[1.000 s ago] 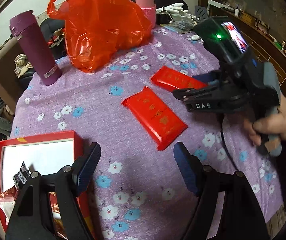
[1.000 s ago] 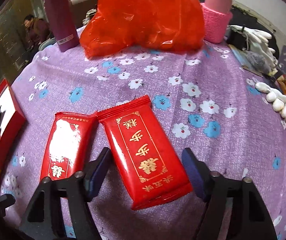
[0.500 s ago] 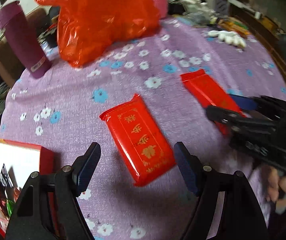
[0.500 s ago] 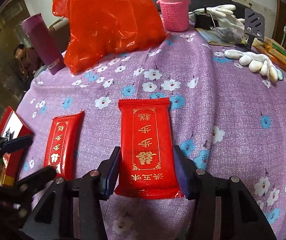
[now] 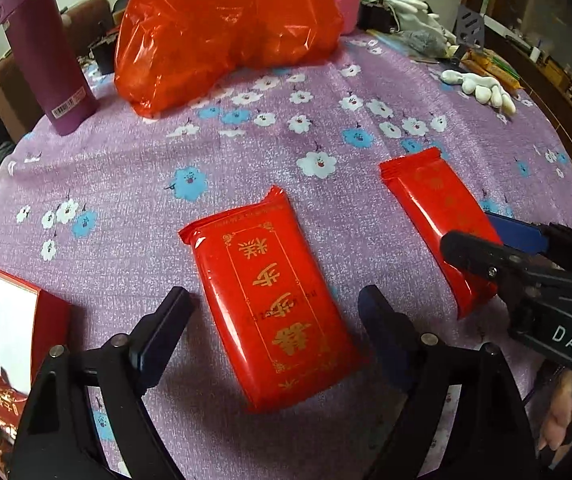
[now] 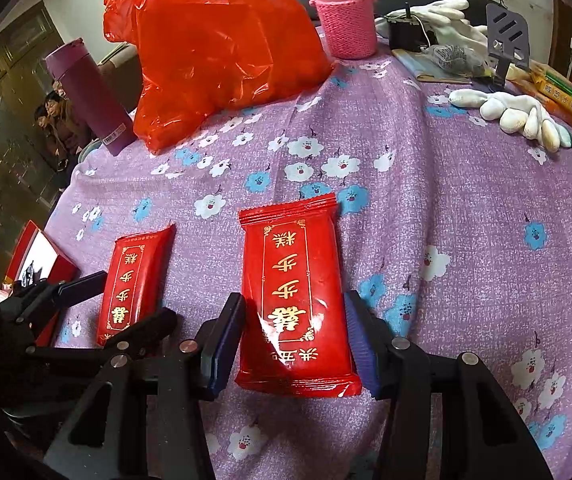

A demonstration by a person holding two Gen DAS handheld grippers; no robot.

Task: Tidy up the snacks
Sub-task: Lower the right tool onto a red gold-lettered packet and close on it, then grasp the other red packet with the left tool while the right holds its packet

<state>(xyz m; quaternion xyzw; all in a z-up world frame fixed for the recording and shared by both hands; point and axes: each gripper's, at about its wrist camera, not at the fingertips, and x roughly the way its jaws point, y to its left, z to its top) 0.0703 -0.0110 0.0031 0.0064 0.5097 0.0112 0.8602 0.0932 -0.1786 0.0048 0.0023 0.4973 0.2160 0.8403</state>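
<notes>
Straddling the left snack packet [image 5: 274, 304] with my left gripper [image 5: 274, 328], fingers spread wide and clear of the wrapper on both sides, I judge I should lower until the pads flank its long edges, then squeeze gently so the filling doesn't crush. My right gripper [image 6: 292, 340] sits spread around the right snack packet [image 6: 296, 300], pads just beside its edges; both packets lie flat on the flowered tablecloth [image 6: 466, 200], the red box [image 5: 46, 312] waiting far left.
</notes>
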